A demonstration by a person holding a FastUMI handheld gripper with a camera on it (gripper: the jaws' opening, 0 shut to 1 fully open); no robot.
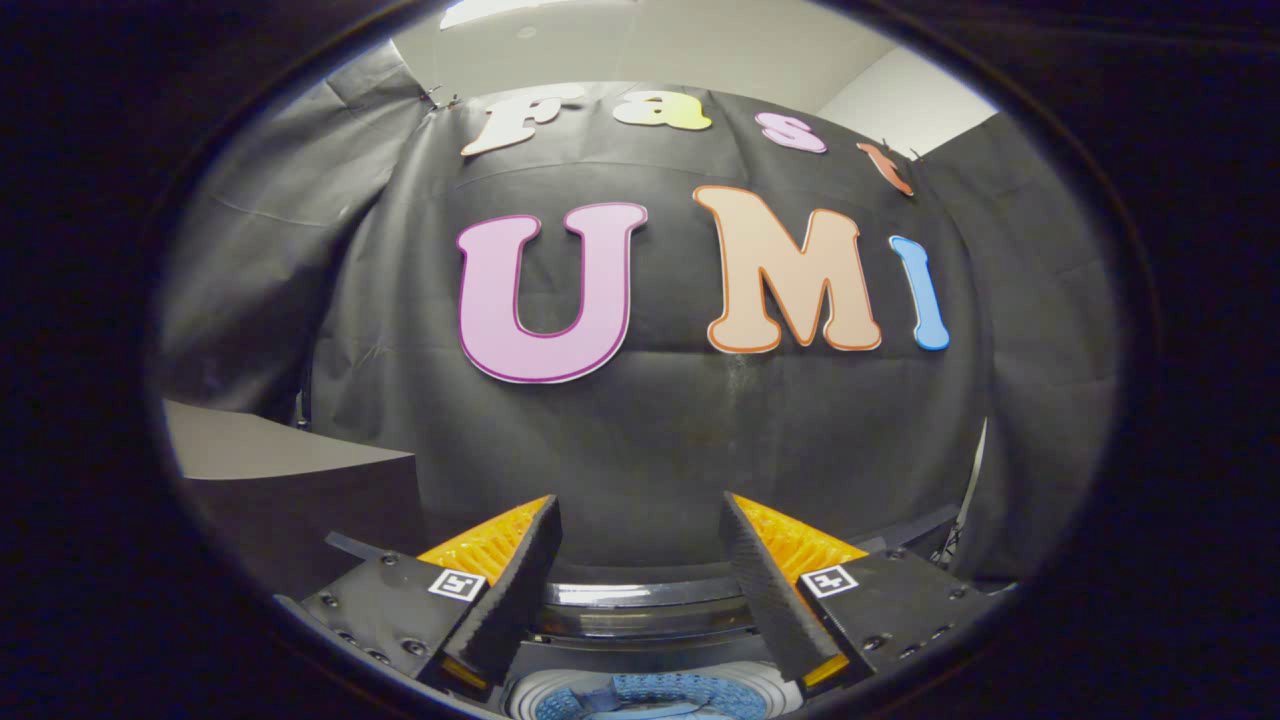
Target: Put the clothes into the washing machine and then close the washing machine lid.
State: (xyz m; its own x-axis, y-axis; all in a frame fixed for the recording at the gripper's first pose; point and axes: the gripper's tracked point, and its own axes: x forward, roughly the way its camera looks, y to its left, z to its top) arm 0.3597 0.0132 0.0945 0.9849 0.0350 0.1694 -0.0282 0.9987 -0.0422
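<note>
My gripper (640, 520) is open, its two fingers spread wide with nothing between them, pointing at the black cloth wall. Below and between the fingers lies the washing machine (650, 610), seen from above: its dark glossy rim curves across just under the fingertips. Under that rim the round drum opening (655, 695) is open, pale-walled, with a blue cloth (660, 692) lying inside it. The lid is hidden from me.
The black cloth wall (640, 440) hangs close behind the machine. A grey flat surface (260, 445) juts out to the left of the fingers, level with the machine's top. A thin stand or pole (970, 490) rises right of the fingers.
</note>
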